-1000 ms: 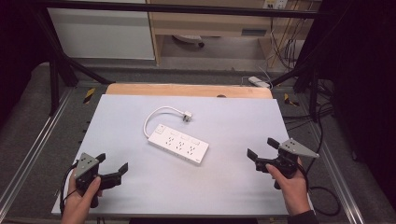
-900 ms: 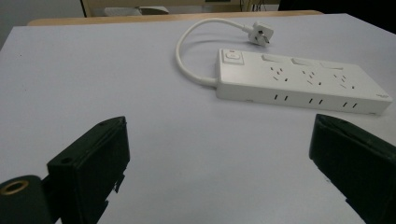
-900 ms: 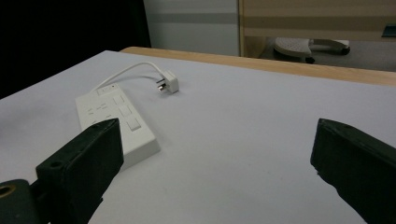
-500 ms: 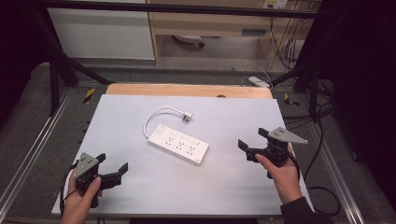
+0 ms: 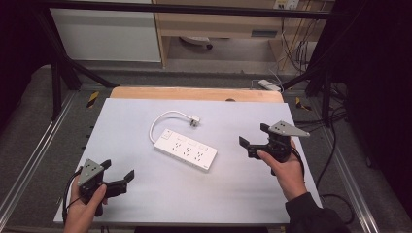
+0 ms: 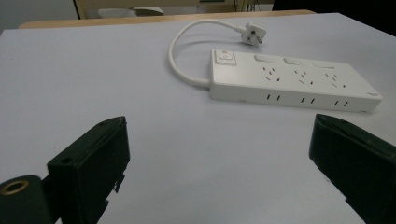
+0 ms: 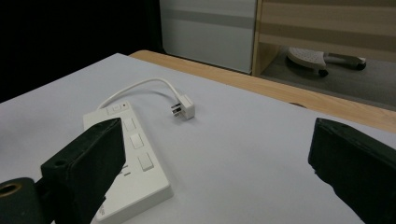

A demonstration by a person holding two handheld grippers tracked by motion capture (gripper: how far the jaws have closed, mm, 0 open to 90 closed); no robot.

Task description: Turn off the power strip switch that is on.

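Both sets of jaws stand released, nothing between them. Right gripper hovers just beside the power strip; left gripper well apart. Risk — a glancing approach could shove the strip across the tabletop, its plug dragging behind.

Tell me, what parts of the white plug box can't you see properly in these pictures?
- Power strip: in the right gripper view, the right hand-held gripper has its left jaw covering the near end.
- Sockets: too small in the high view to count holes.
- Plug: prongs face away in the left gripper view.
- Marking at the strip's end: too blurred to read there.
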